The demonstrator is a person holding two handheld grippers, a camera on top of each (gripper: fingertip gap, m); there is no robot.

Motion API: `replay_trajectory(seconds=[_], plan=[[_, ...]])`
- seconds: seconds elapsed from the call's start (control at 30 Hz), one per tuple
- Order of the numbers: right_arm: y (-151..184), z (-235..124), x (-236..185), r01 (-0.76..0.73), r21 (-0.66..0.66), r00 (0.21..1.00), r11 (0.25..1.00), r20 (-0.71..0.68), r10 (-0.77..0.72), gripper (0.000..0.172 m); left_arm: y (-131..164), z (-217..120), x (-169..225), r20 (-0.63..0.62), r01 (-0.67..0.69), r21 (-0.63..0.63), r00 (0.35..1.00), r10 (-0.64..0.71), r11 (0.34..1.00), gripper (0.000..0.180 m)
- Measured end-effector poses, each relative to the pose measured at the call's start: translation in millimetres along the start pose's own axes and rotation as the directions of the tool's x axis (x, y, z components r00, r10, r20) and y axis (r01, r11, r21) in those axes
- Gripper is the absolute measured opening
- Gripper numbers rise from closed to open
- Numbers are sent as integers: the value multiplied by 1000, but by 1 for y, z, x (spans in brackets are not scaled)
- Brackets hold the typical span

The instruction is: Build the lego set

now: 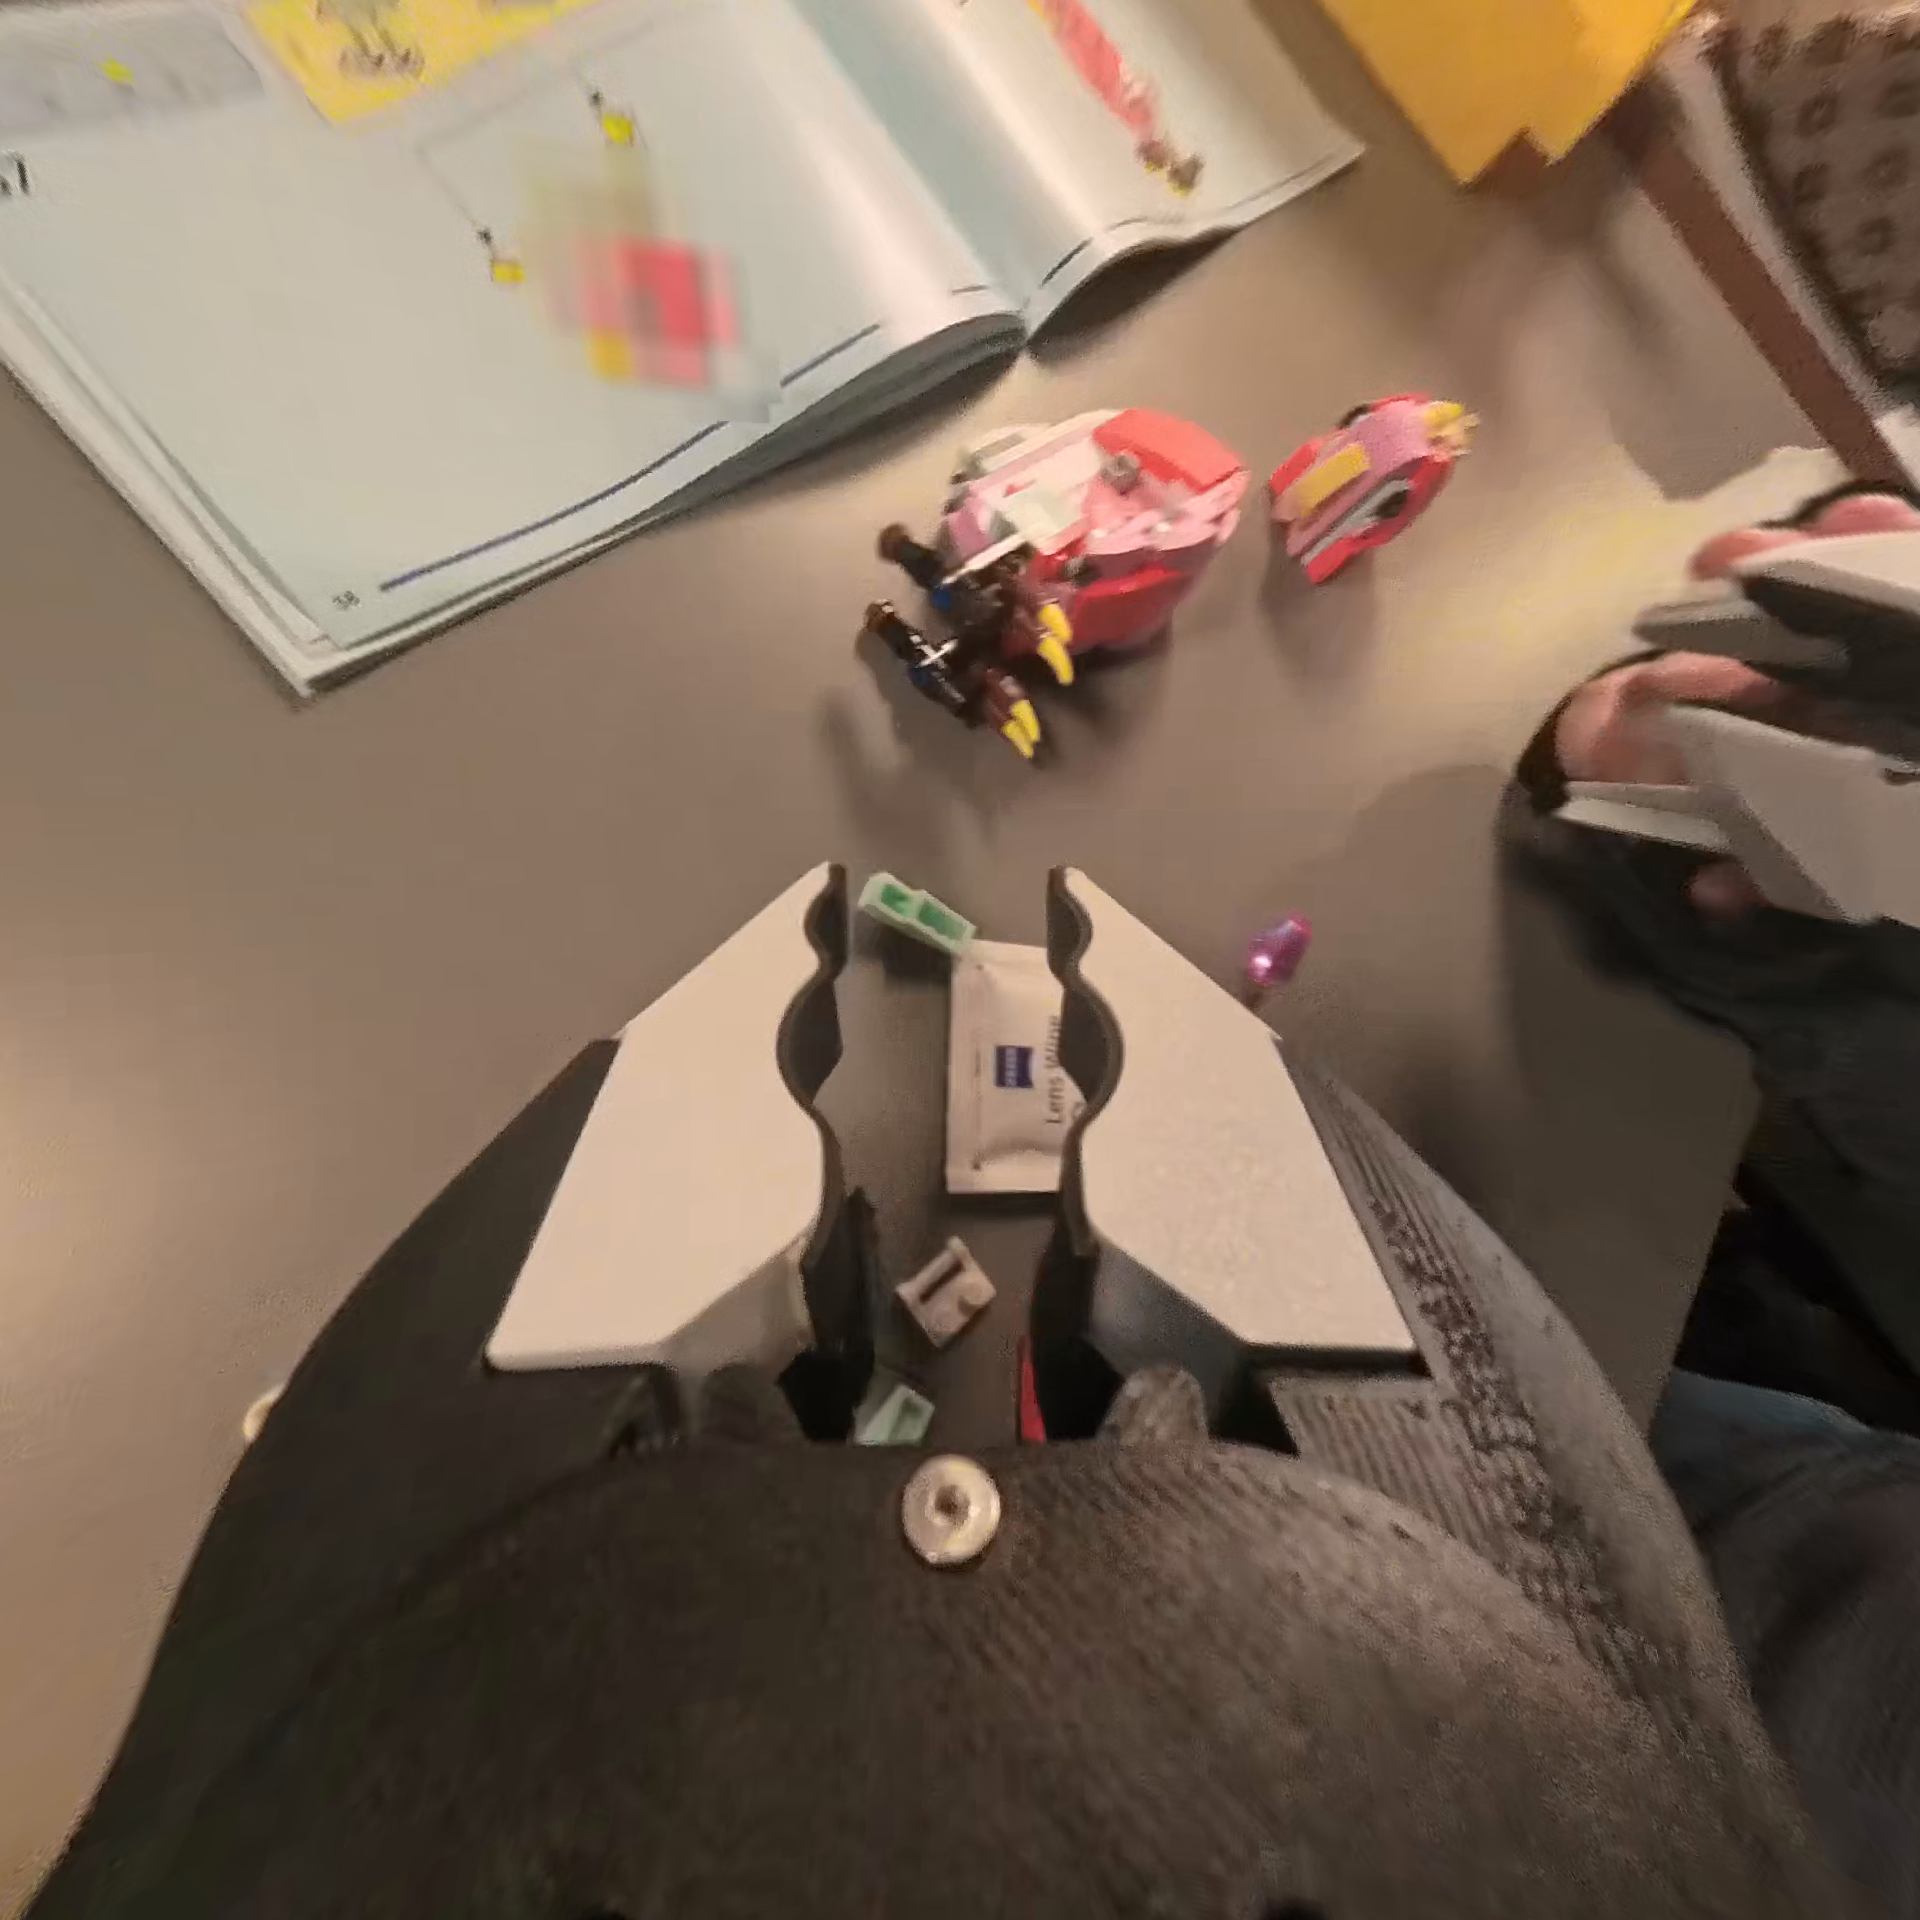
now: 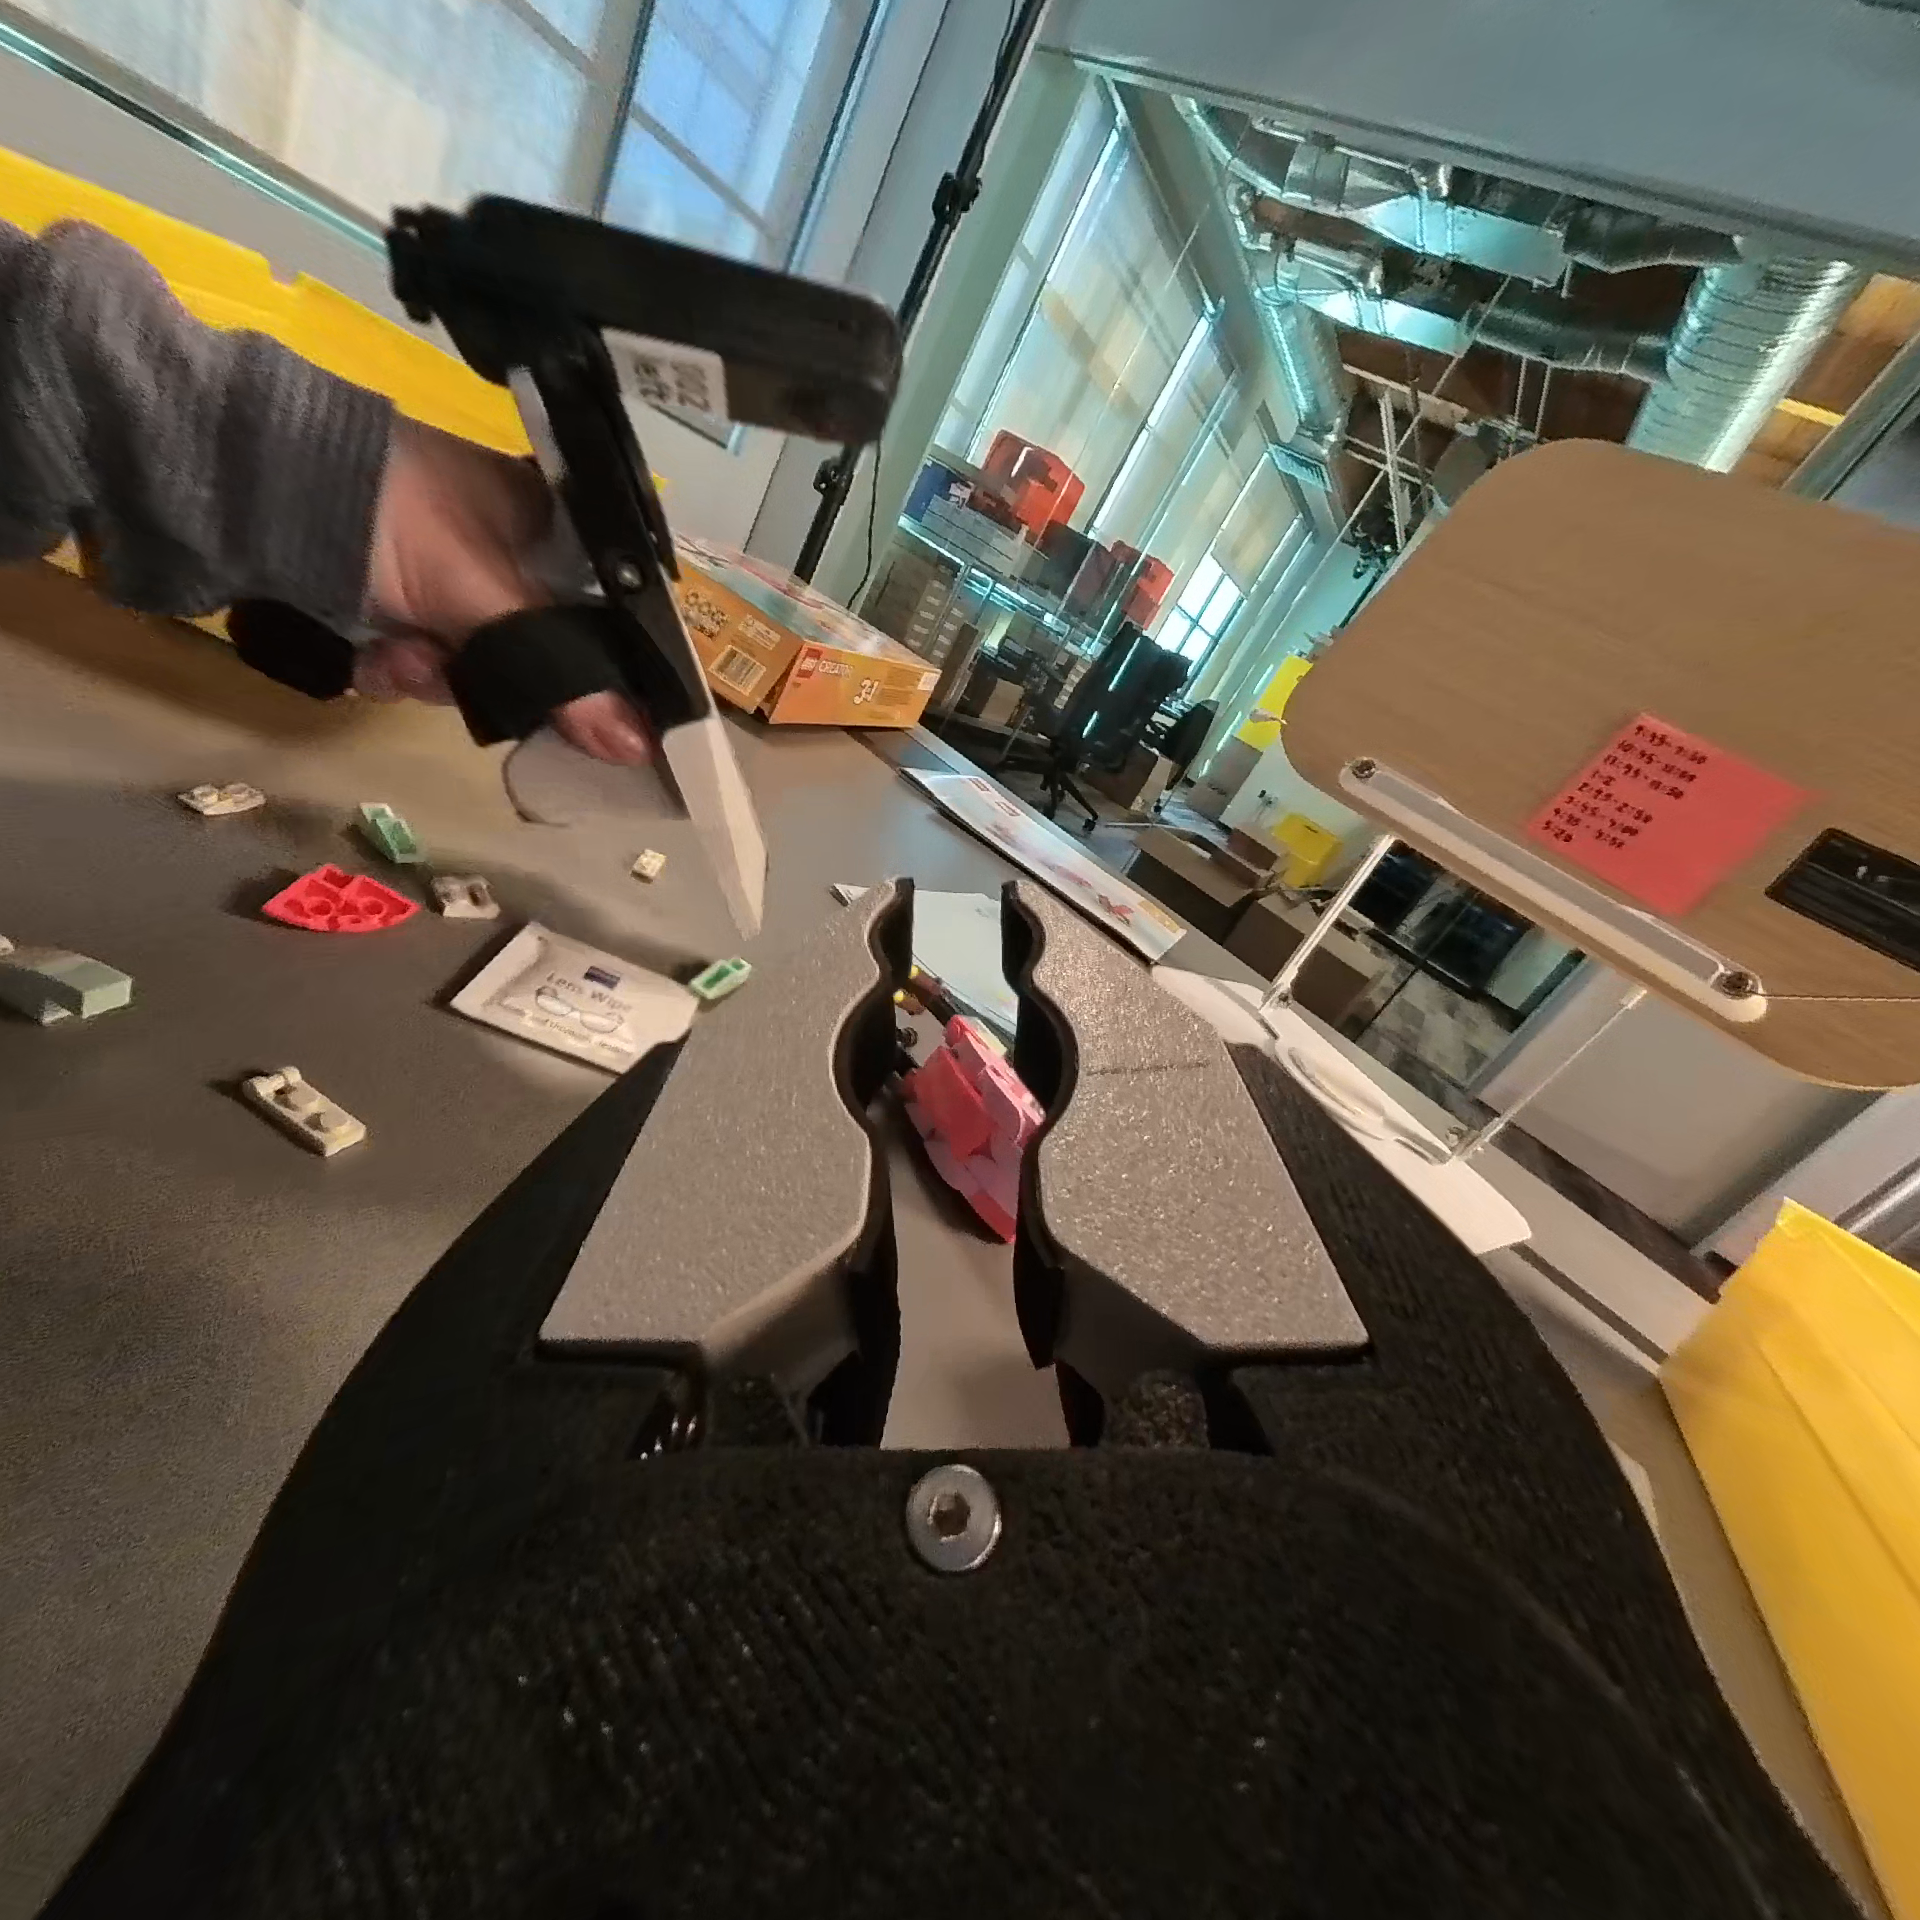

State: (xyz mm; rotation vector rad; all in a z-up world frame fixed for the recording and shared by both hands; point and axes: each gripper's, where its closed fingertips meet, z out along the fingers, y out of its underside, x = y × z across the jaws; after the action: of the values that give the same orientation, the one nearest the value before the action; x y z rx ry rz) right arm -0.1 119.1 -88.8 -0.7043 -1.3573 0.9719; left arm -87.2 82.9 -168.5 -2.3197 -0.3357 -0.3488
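My left gripper [image 1: 945,883] is open just above the grey table [image 1: 312,935]. A small green brick [image 1: 914,923] lies on the table between its fingertips, close to the left finger, and neither pad presses on it. A white sachet [image 1: 1013,1070] lies under the gap. In the right wrist view one left finger [image 2: 717,831] hangs just above the same green brick [image 2: 719,977]. My right gripper [image 2: 956,894] stands narrowly open with nothing in it. Through its gap I see a pink and red brick piece [image 2: 971,1122] lying on the table. The right gripper [image 1: 1714,717] also shows at the right edge of the left wrist view.
A red and pink brick model with yellow claws [image 1: 1081,540] and a smaller pink piece [image 1: 1361,494] lie ahead. An open booklet [image 1: 468,312] lies far left. A purple gem [image 1: 1278,951], a red wedge plate [image 2: 338,899], grey plates [image 2: 307,1112] and an orange box [image 2: 810,665] are nearby. From my left tips it is roughly 5 centimeters to the white sachet [image 1: 1013,1070]; from my right, 12 centimeters. It is also in sight in the right wrist view [image 2: 595,980].
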Motion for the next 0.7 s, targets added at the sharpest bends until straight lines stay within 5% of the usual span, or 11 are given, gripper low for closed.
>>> replay_trajectory(seconds=[0.4,0.7], plan=[[2,1,-1,17,-8,1000,1000,6,-17,14,16,16,-14,193,-99,-202,971,138,974,22],[2,1,-6,38,-13,999,999,19,-38,14,18,12,1,172,-241,-102,951,256,965,7]])
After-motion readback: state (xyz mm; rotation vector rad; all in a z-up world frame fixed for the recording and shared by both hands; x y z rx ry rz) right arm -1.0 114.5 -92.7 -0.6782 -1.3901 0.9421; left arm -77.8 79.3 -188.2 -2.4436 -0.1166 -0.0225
